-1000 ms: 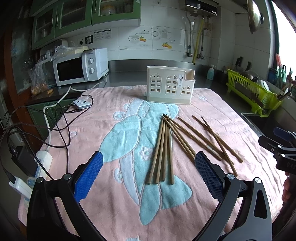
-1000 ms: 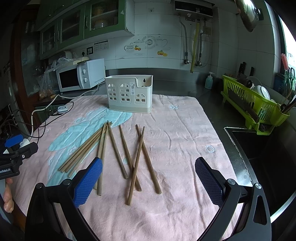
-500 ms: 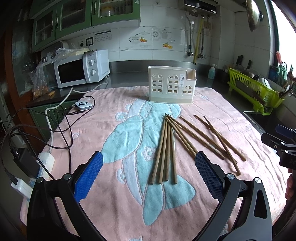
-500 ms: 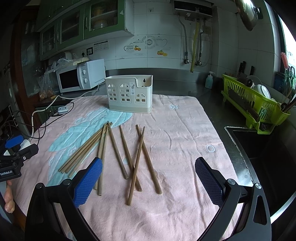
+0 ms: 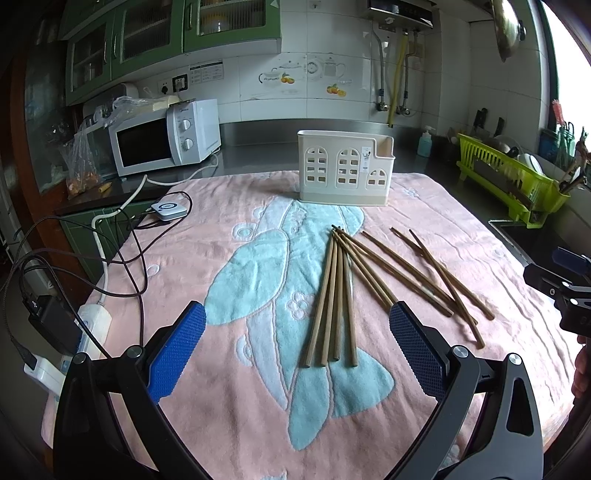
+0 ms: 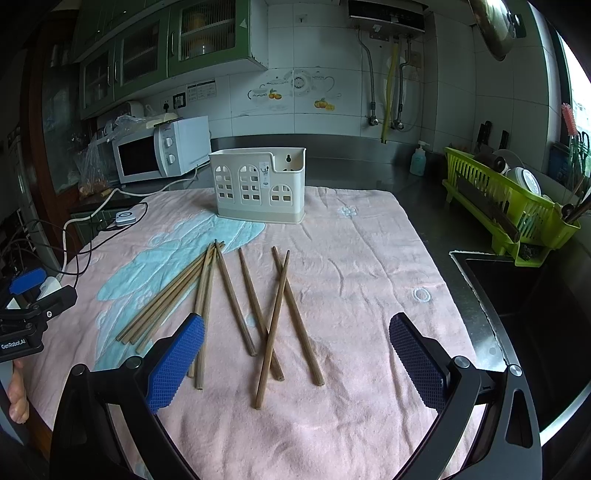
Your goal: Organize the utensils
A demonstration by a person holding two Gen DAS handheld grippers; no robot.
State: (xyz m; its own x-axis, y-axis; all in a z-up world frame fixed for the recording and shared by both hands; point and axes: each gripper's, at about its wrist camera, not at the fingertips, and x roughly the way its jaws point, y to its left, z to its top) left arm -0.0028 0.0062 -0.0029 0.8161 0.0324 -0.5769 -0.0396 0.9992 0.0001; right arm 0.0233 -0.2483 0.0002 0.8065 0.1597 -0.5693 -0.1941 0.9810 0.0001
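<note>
Home kitchen. White tiled wall (image 6: 332,55) with fruit-and-teapot decals (image 6: 291,92). Green glass-door cabinets (image 6: 166,48) upper left. White microwave (image 5: 166,136) on steel counter (image 6: 351,162) at back left, bagged food (image 5: 79,166) beside it. Yellow gas pipe (image 6: 389,92) under wall water heater (image 6: 386,14). Soap dispenser (image 6: 418,160) near counter's right end. Lime-green dish rack (image 6: 509,206) holding dishes along right edge, dark sink (image 6: 524,295) in front of it. Pink towel (image 6: 369,277) covering worktop. Power strip (image 5: 92,325) and cables (image 5: 122,251) off left edge.
</note>
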